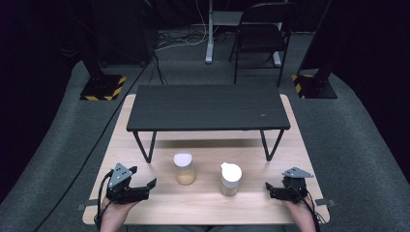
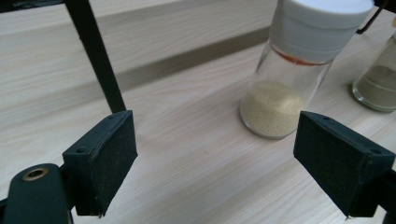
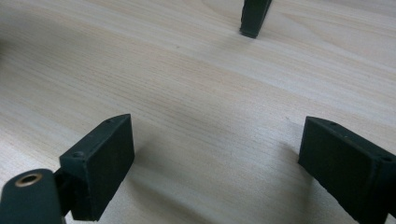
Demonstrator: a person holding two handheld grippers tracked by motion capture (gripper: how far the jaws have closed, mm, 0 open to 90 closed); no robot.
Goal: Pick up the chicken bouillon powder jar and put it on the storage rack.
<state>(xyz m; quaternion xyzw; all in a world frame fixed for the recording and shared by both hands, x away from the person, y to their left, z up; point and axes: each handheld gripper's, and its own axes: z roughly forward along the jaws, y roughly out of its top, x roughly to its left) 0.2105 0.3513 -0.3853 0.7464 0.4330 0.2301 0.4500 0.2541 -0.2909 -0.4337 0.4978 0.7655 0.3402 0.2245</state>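
Two glass jars with white lids stand on the light wooden table (image 1: 203, 203). The left jar (image 1: 184, 168) (image 2: 292, 70) holds pale yellow grains; the right jar (image 1: 230, 179) (image 2: 379, 86) holds greyish powder. My left gripper (image 1: 145, 189) (image 2: 215, 163) hovers at the table's front left, a short way left of the left jar, open with nothing between its pads. My right gripper (image 1: 270, 189) (image 3: 215, 168) sits at the front right, right of the right jar, also open over bare wood.
A low black shelf (image 1: 208, 107) on thin legs (image 2: 95, 56) (image 3: 254, 16) spans the table's far half. Beyond the table stand a folding chair (image 1: 263, 34) and two black stands with striped bases (image 1: 102, 87).
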